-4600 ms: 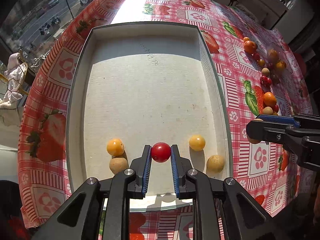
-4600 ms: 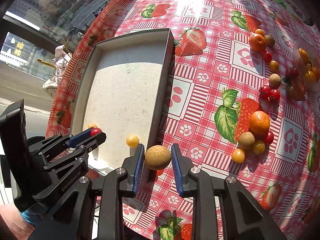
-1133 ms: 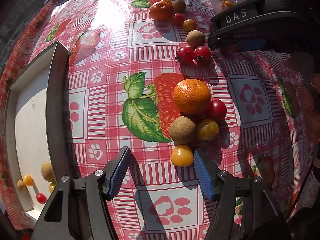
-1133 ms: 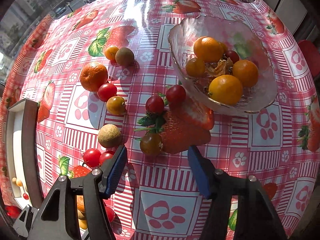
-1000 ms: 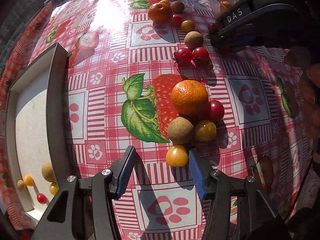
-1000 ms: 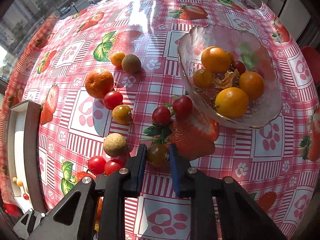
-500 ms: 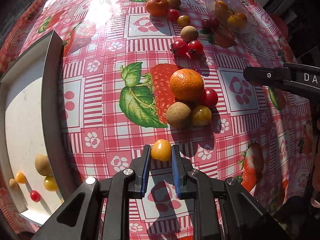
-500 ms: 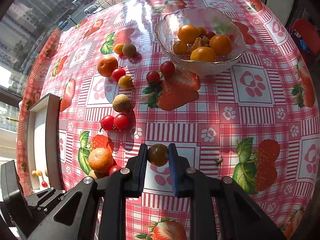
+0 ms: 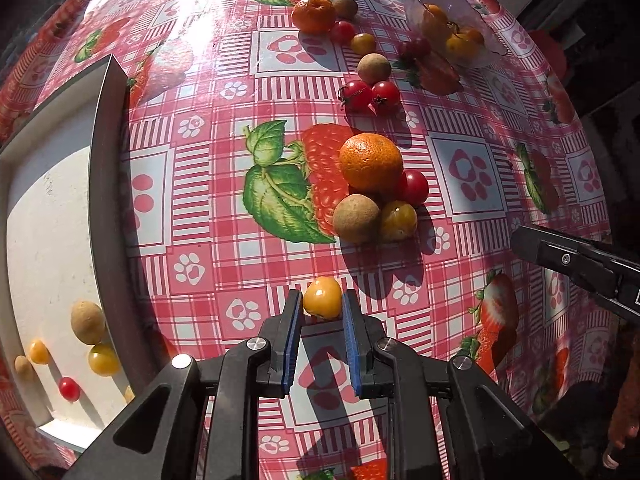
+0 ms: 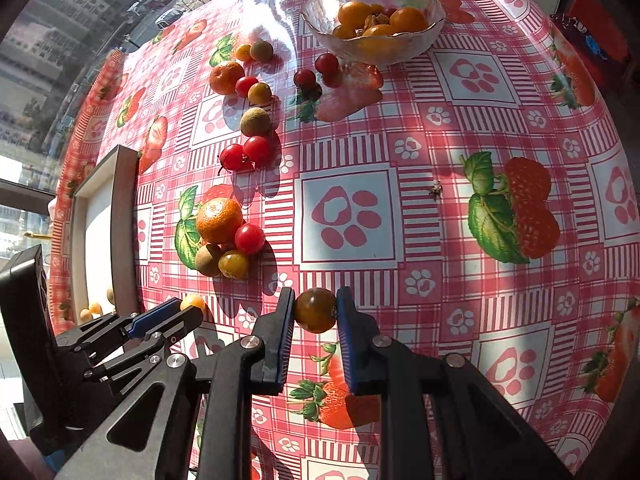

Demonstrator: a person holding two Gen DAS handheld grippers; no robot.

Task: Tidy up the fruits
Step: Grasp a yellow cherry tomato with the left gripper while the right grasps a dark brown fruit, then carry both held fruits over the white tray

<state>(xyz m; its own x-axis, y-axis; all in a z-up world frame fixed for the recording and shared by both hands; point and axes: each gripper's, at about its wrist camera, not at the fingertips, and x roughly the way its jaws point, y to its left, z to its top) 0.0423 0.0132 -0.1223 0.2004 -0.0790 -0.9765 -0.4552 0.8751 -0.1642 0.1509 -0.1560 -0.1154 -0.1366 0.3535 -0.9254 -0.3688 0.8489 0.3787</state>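
My left gripper (image 9: 321, 303) is shut on a yellow cherry tomato (image 9: 322, 297), lifted above the strawberry tablecloth. My right gripper (image 10: 316, 310) is shut on a dark brownish tomato (image 10: 316, 310), also clear of the cloth. The grey tray (image 9: 105, 184) lies at the left, with several small fruits (image 9: 87, 322) in its near corner. A cluster of an orange (image 9: 370, 162), a longan (image 9: 355, 219), a yellow tomato (image 9: 398, 220) and a red tomato (image 9: 414, 187) rests on the cloth ahead. In the right wrist view the left gripper (image 10: 188, 307) shows at lower left, near the tray (image 10: 124, 216).
A glass bowl (image 10: 434, 22) with oranges stands at the far side. More fruit lies in a line towards it: two red tomatoes (image 9: 370, 94), a longan (image 9: 373, 68), another orange (image 9: 314, 14). A person's hand (image 9: 624, 432) shows at the lower right.
Both grippers closed on their tomatoes and lifted them off the cloth. The right one has drawn well back from the glass bowl; the left has drawn back from the fruit cluster.
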